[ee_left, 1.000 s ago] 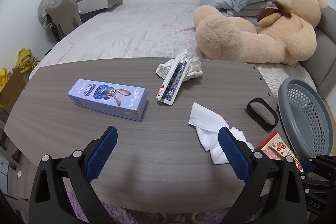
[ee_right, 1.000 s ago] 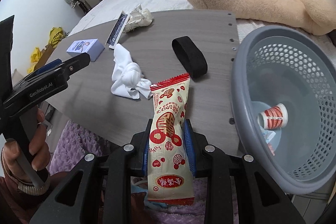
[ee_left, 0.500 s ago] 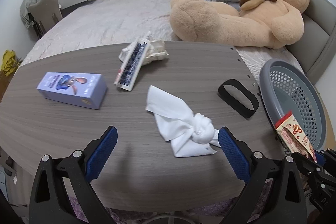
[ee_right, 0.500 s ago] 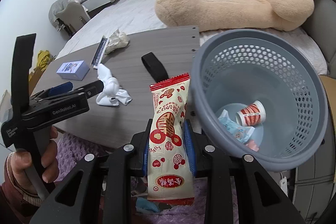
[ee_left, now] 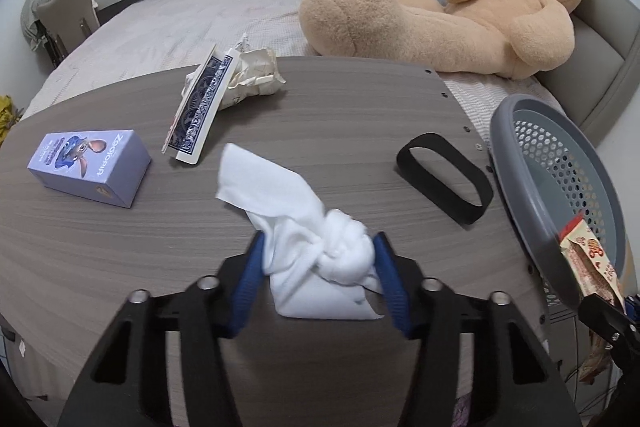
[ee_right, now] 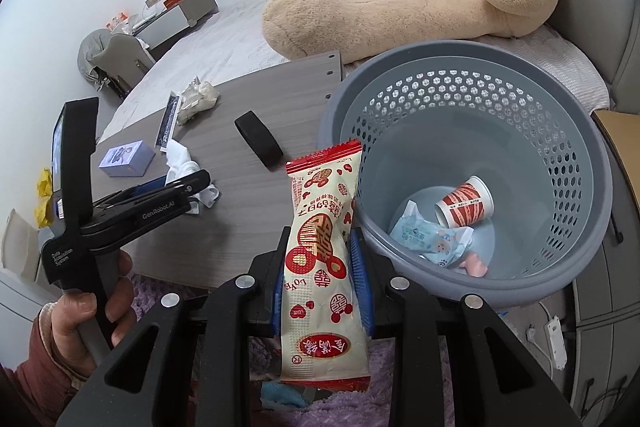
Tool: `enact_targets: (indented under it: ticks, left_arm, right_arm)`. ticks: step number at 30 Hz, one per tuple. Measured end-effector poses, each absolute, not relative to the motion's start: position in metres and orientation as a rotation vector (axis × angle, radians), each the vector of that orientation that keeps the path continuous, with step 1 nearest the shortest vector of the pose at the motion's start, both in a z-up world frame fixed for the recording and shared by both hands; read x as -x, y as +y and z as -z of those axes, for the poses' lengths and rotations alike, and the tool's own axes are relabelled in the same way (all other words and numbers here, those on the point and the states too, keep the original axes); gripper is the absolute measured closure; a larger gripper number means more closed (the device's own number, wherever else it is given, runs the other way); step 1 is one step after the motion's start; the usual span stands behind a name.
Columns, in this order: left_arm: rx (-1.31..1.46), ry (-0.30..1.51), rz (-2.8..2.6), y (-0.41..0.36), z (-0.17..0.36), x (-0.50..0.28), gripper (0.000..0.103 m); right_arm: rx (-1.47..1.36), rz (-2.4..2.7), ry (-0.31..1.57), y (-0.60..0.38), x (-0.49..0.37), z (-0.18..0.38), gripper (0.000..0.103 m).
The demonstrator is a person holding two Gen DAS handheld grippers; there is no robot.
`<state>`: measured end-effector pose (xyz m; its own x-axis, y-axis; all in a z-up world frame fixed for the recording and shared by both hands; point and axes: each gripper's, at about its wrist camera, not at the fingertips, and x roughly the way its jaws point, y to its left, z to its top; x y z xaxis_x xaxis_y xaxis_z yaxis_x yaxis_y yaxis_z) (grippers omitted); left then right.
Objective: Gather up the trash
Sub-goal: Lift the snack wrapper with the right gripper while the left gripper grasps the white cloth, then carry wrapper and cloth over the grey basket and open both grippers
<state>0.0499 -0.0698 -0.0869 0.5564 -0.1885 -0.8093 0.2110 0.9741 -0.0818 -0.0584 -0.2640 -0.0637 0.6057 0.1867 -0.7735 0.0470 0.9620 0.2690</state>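
Observation:
A knotted white tissue wad [ee_left: 280,195] lies on the grey wood table [ee_left: 320,107]. My left gripper [ee_left: 320,267] is over it, jaws closing, and both blue pads [ee_left: 252,275] touch its sides. The right wrist view shows the same left gripper [ee_right: 192,187], held by a hand, down on the tissue [ee_right: 180,155]. My right gripper [ee_right: 320,233] is shut on a red-and-white snack wrapper [ee_right: 324,327], which stands upright beside the near rim of the grey mesh basket [ee_right: 440,51]. The wrapper [ee_left: 588,259] also shows against the basket [ee_left: 516,187] in the left wrist view.
On the table lie a black band [ee_left: 444,177], a purple cartoon box [ee_left: 90,167], a blue card pack [ee_left: 198,115] and crumpled paper [ee_left: 252,75]. The basket holds a paper cup [ee_right: 466,203] and a blue packet [ee_right: 432,239]. A teddy bear [ee_left: 440,19] lies on the bed behind.
My left gripper came forward and down over the tissue, and its wide jaws narrowed onto it. The right gripper carried the wrapper from over the table to the basket's rim.

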Motion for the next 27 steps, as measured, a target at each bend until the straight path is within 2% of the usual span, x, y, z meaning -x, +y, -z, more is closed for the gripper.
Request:
enact_targets:
  ticks: [2, 13, 19, 27]
  left_arm:
    - [-0.017, 0.954, 0.251, -0.068, 0.086, -0.048, 0.067]
    - [-0.076, 0.838, 0.316, -0.090, 0.037, -0.021, 0.068]
    - [-0.107, 0.791, 0.431, -0.138, 0.014, -0.018, 0.068]
    - [-0.174, 0.801, 0.570, -0.215, 0.018, -0.024, 0.068]
  right_arm:
    - [-0.279, -0.081, 0.916, -0.265, 0.059, 0.064, 0.075]
    - [-0.315, -0.043, 0.863, -0.291, 0.064, 0.058, 0.075]
    - [-0.340, 0.025, 0.836, -0.325, 0.066, 0.052, 0.075]
    - [-0.373, 0.131, 0.815, -0.372, 0.071, 0.051, 0.075]
